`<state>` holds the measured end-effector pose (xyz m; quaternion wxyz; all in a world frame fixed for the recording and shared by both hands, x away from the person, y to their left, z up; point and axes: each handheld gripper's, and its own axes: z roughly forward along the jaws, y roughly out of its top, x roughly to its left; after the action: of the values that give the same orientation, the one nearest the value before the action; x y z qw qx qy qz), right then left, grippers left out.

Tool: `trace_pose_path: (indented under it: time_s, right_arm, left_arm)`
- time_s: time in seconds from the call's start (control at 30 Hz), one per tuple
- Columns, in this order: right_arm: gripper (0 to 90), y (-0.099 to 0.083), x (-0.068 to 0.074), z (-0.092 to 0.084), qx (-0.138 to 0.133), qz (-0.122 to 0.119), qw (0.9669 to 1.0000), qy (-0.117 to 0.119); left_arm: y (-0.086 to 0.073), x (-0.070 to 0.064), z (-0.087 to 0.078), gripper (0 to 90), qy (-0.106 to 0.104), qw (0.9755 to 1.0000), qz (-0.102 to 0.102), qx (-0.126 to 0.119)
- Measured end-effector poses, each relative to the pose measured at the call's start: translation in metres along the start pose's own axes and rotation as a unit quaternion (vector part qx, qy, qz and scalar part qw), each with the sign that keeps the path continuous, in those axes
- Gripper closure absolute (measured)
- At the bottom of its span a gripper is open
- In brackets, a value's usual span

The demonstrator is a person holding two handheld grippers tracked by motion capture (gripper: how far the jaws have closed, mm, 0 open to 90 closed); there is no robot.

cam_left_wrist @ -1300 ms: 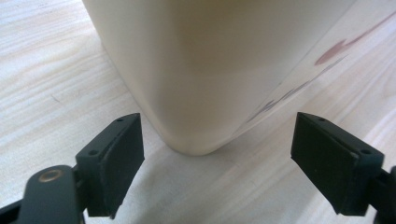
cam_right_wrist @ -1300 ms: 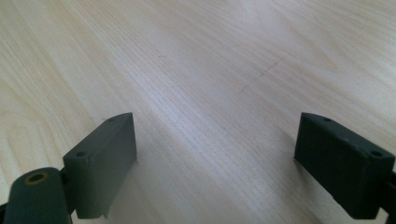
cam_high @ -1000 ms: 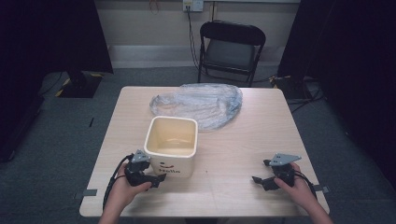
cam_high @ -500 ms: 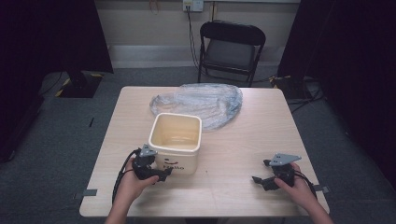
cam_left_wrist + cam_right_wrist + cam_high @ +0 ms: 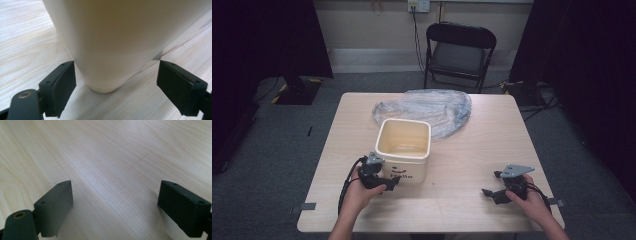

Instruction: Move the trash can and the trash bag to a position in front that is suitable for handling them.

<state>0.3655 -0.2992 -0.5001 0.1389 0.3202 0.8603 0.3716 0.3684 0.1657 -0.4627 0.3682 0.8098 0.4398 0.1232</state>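
Observation:
A cream square bin [image 5: 403, 148] stands upright and empty on the wooden table [image 5: 472, 150], with dark lettering on its near side. My left gripper [image 5: 388, 183] is open right at the bin's near left corner. In the left gripper view that rounded corner of the bin [image 5: 105, 45] sits between the two spread pads [image 5: 62, 85], with gaps on both sides. A crumpled clear plastic bag [image 5: 427, 107] lies just behind the bin. My right gripper [image 5: 489, 192] rests open near the table's front right, and its view looks over bare table [image 5: 107, 170] wood.
A black folding chair [image 5: 459, 47] stands behind the far edge of the table. Dark curtains hang at both sides, and cables lie on the grey carpet at the right.
My left gripper has moved right and forward, up against the bin's near left corner. The right gripper has stayed where it was.

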Motion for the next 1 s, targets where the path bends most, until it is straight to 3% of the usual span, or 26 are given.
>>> trace_pose_path:
  time_s: [1.0]
  right_arm:
    - [11.8, 0.0, 0.0, 0.0, 0.0, -0.002, 1.0, 0.002]
  left_arm:
    - [0.026, -0.012, 0.026, 16.0, 0.011, 0.9996, -0.027, 0.007]
